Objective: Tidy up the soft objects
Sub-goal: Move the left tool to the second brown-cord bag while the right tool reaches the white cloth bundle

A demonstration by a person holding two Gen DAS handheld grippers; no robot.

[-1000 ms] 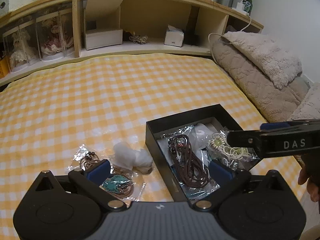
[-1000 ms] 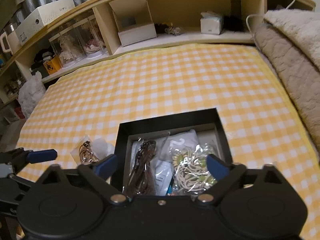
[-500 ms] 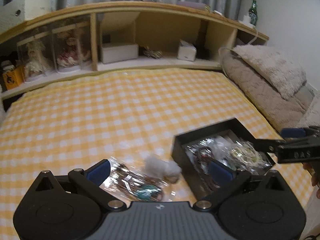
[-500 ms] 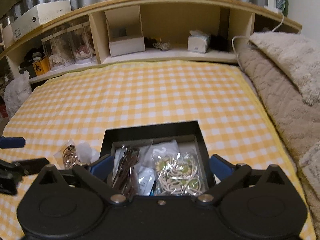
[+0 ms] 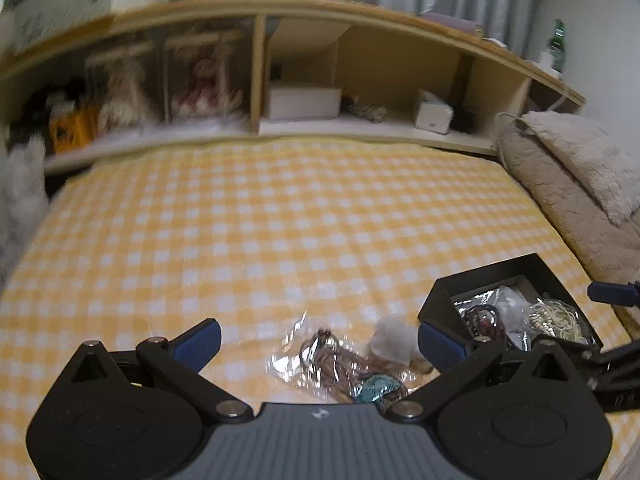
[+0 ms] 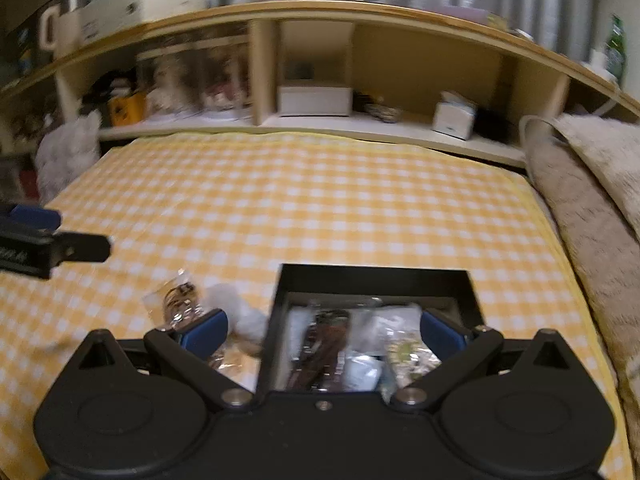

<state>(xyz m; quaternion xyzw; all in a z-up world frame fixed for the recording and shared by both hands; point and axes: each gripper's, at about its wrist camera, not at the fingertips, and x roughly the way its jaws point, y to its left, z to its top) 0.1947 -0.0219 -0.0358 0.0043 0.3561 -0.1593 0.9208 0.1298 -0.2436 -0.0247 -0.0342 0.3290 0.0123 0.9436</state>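
Both claws, left point(image 5: 319, 344) and right point(image 6: 323, 332), gape empty; the black box's point(image 6: 374, 276) bagged contents blur.

Legible text is nearly absent. Faint raised letters appear on the side of the right gripper point(image 5: 618, 398) at the left wrist view's right edge, and on the left gripper point(image 6: 24, 254) at the right wrist view's left edge; both are too blurred to read. Markings on the white box point(image 6: 140, 4) atop the shelf are likewise unreadable.
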